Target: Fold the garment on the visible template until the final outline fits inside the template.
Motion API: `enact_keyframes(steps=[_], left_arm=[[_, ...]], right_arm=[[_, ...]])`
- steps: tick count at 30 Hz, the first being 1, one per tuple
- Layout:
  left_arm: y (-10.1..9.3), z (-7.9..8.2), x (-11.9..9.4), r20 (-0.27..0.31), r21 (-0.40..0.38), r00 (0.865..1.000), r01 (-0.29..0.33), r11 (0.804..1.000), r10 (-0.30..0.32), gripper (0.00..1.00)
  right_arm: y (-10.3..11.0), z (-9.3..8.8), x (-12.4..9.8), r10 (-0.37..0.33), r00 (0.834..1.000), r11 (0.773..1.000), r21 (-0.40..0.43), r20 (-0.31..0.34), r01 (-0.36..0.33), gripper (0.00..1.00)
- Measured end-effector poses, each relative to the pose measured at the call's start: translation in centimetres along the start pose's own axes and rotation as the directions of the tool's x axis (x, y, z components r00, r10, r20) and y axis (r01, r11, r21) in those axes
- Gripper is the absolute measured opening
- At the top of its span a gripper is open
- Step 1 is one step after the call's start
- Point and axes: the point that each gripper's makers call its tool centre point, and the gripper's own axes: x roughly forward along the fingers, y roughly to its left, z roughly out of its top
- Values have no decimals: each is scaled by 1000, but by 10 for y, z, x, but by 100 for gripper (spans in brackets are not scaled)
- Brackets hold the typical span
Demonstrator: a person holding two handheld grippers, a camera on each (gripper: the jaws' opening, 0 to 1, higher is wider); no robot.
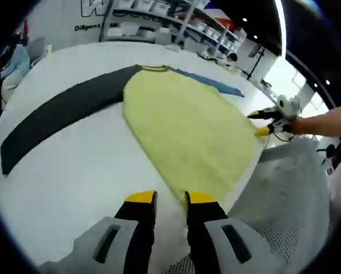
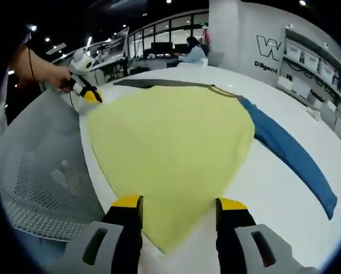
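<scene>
On the white table (image 1: 73,188) one garment (image 1: 187,128) lies spread flat, yellow body toward the near edge, one dark sleeve (image 1: 56,117) stretched left and one blue sleeve (image 2: 293,157) right (likely laid out ready for folding). Two grippers hover at the hem corners: the left gripper (image 1: 171,198) with jaws narrowly parted, the right gripper (image 2: 179,201) wide over the hem, neither gripping cloth.

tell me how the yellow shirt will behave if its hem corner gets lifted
The yellow shirt lies completely flat on the table, so it is probably floppy and would drape from a lifted corner. Its blue sleeve and dark sleeve would likely trail behind, sliding easily.
</scene>
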Motion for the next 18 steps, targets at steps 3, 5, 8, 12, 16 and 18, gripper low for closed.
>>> enact_keyframes(steps=[3, 5, 8, 12, 16, 18], left_arm=[[-2, -6, 4, -29, 6, 999, -27, 1000, 27, 16], [-5, -6, 5, -38, 7, 999, -25, 1000, 25, 13], [-12, -9, 5, -45, 1, 999, -24, 1000, 24, 12], [-14, -16, 6, -71, -13, 997, -34, 999, 33, 4], [-23, -14, 2, -59, -57, 998, -18, 998, 15, 2], [-26, -17, 1, -72, -44, 997, -8, 999, 5, 2]], right_arm=[[3, -7, -5, 0, 1000, 1000, 1, -12, 0, 42], [4, -10, -7, -3, 1000, 1000, 12, -13, 3, 40], [5, -13, -10, -10, 1000, 1000, 8, -23, 10, 37], [6, -18, -13, -14, 1000, 1000, 13, -26, 15, 31], [7, -19, -15, -20, 999, 1000, -4, -35, 19, 23], [7, -21, -17, -17, 999, 1000, -7, -41, 16, 16]])
